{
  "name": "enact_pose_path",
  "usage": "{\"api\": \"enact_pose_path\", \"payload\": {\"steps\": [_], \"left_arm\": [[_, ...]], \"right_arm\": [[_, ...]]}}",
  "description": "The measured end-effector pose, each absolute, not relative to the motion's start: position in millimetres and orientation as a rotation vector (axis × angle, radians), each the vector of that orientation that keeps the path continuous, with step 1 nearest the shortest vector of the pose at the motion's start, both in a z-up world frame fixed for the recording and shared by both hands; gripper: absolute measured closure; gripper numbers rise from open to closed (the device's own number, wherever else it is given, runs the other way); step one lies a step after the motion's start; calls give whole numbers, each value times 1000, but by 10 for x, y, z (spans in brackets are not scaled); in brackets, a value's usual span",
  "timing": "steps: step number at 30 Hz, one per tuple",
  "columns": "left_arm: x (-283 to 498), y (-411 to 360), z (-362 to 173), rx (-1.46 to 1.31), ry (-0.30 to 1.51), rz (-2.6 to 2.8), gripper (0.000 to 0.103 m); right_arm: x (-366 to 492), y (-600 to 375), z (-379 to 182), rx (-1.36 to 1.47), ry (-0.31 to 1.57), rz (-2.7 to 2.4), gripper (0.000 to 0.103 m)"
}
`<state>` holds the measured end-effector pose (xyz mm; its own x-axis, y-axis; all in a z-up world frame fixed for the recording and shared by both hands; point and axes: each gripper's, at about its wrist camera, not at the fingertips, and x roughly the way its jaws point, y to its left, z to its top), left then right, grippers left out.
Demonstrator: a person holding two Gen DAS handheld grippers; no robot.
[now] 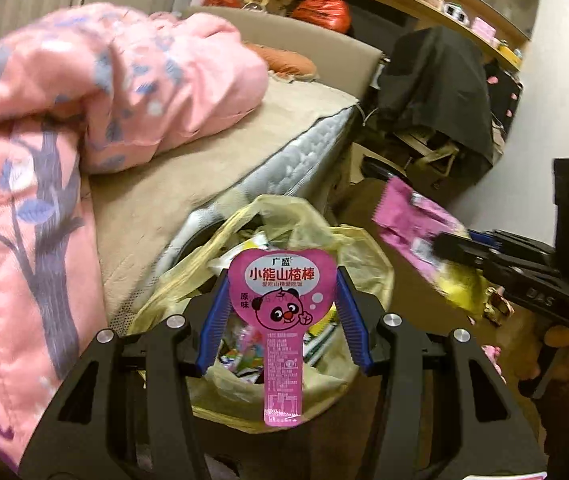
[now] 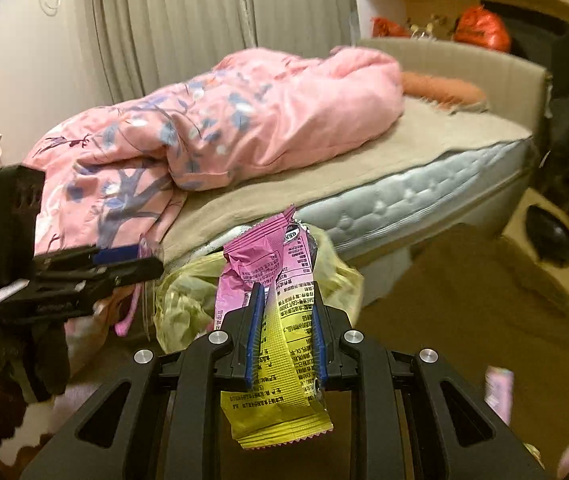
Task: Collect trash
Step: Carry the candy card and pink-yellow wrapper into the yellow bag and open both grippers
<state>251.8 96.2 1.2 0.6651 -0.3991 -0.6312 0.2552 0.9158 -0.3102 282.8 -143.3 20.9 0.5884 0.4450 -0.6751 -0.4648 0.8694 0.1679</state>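
My left gripper (image 1: 282, 280) is shut on a pink panda-print snack wrapper (image 1: 280, 320) and holds it right above the open yellow trash bag (image 1: 316, 220), which holds several wrappers. My right gripper (image 2: 286, 290) is shut on a pink and yellow snack packet (image 2: 280, 344); in the left wrist view this gripper (image 1: 444, 242) and its packet (image 1: 408, 220) hang to the right of the bag. In the right wrist view the bag (image 2: 188, 300) lies just past the packet, and the left gripper (image 2: 152, 260) is at the left with its wrapper (image 2: 132, 312) hanging down.
The bag stands on the floor beside a bed (image 2: 424, 196) with a pink flowered quilt (image 2: 224, 128). A dark chair draped with cloth (image 1: 436, 92) and shelves stand beyond. Brown floor (image 2: 464, 300) lies to the right, with a small pink item (image 2: 498, 392) on it.
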Motion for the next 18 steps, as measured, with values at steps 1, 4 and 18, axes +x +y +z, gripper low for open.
{"api": "enact_pose_path", "payload": {"steps": [1,4,18], "left_arm": [[2562,999,-48,-216,768,-372,55],[2698,1060,-192,-244,788,-369,55],[2986,1063,-559,-285,871,-373,37]], "right_arm": [[2903,-1385,162,-19,790,534,83],[3130,-1256,-4,5,825,548,83],[3527,-1153,-397,88,922,543,60]]}}
